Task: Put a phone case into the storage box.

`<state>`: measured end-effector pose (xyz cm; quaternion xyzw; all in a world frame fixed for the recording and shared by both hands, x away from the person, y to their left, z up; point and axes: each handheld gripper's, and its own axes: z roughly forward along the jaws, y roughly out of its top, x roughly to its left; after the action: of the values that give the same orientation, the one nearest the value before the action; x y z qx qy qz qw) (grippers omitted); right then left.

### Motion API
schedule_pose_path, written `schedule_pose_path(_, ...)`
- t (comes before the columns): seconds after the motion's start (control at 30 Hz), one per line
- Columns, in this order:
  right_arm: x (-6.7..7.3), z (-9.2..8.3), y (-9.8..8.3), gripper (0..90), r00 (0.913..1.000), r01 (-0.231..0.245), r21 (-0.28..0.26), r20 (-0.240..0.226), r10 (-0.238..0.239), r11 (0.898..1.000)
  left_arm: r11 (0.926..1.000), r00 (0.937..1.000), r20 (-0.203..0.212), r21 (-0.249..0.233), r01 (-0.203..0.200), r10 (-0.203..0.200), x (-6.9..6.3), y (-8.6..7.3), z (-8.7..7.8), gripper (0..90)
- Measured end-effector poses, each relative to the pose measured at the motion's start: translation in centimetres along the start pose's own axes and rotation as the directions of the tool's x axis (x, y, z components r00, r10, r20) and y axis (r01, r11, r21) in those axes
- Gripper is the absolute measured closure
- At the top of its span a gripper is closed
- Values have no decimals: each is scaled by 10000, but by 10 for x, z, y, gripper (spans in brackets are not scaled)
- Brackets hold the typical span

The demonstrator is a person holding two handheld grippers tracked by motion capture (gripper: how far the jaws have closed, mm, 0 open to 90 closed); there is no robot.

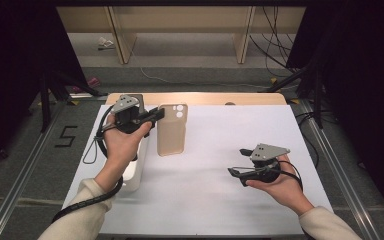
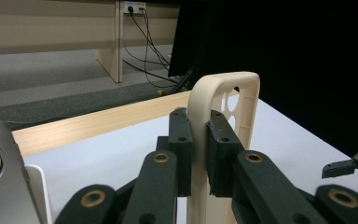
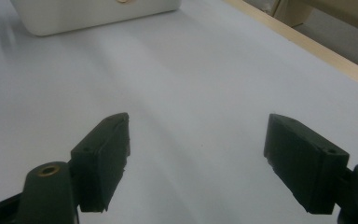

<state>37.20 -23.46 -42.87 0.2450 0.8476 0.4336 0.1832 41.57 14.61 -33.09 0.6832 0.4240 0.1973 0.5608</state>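
Note:
A beige phone case (image 1: pixel 171 132) with round camera cut-outs near its top is held tilted above the white table sheet (image 1: pixel 215 200). My left gripper (image 1: pixel 157 115) is shut on the case's left edge. In the left gripper view the two pads pinch the thin rim of the case (image 2: pixel 223 88), one from each side, with my left gripper (image 2: pixel 199 140) in the middle. My right gripper (image 1: pixel 237 161) is low over the sheet at the right and points left. It is open, and its jaws (image 3: pixel 198 163) stand wide apart with nothing between them.
A white holder (image 1: pixel 132 175) stands under my left forearm at the sheet's left edge. A grey phone (image 2: pixel 0 172) rests against it. The table's wooden far edge (image 1: pixel 205 98) borders the sheet. Cables and dark stands lie on the floor beyond.

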Motion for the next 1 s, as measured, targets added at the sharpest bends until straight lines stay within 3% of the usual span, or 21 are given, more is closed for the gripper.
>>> schedule_pose_path(1.0, -6, -9, -6, 234, 9987, -479, -264, 181, 484, 9985, 9999, 9995, -278, -114, -122, 119, 23, 15, -20, 818)
